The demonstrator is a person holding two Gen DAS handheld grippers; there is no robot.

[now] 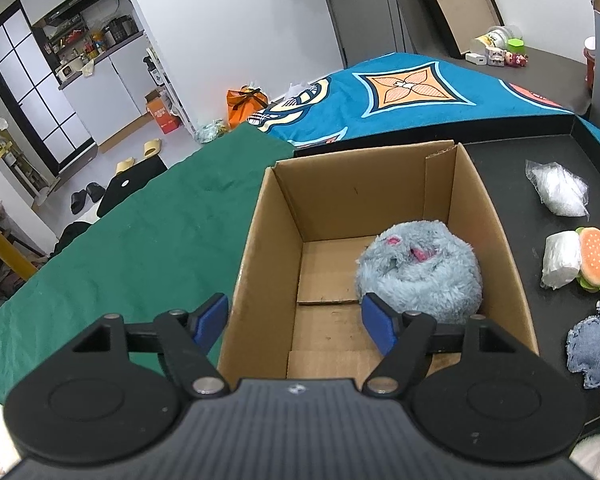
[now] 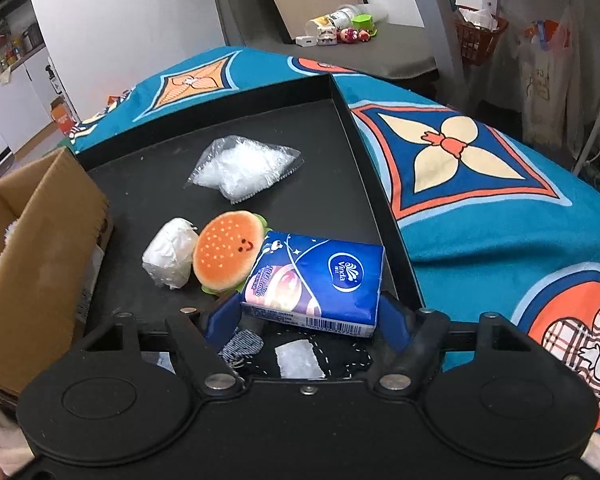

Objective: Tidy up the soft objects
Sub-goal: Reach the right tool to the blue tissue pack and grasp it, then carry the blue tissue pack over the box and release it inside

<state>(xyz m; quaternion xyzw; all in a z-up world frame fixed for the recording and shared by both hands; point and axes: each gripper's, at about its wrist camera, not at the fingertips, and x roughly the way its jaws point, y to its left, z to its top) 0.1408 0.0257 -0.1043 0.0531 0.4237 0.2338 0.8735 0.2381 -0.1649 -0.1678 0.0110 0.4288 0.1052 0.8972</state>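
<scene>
tissue pack (image 2: 320, 280): blue Vinda pack on the black tray (image 2: 340, 120), between my right gripper (image 2: 312, 316) pads, looks clamped
right gripper: low, so I can lift it toward the box, I guess
burger plush (image 2: 226, 250): touching the pack
cardboard box (image 1: 284, 216): blue fluffy toy (image 1: 420, 268) already inside
left gripper (image 1: 296, 320): released, straddling the box's left wall

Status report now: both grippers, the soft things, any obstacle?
Left gripper open over cardboard box, blue plush inside. Right gripper around tissue pack, grip unclear. Burger plush touches pack.
</scene>
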